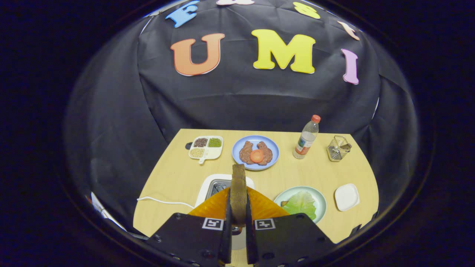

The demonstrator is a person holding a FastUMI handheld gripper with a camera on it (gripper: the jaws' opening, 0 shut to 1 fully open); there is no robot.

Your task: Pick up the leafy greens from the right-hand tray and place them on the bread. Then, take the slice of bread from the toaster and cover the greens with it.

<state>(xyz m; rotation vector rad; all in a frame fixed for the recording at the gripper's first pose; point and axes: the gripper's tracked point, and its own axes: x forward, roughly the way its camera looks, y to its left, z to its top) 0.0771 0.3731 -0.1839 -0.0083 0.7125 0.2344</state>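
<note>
My gripper (238, 217) is shut on a slice of bread (238, 185), held upright on its edge between both fingers and lifted above the white toaster (213, 185). The toaster's slots lie just beyond and left of the fingers. Ahead and to the right, a pale green plate (318, 200) carries the leafy greens (302, 204), which lie over another piece of bread whose brown edge (284, 203) peeks out at the left.
A blue plate (237, 148) with meat pieces and a tomato slice stands beyond the toaster. A divided tray of grains (206, 147) sits far left, a water bottle (306, 138) and wire basket (338, 148) far right. A small white dish (346, 196) lies right of the green plate. The toaster's white cable (163, 201) trails left.
</note>
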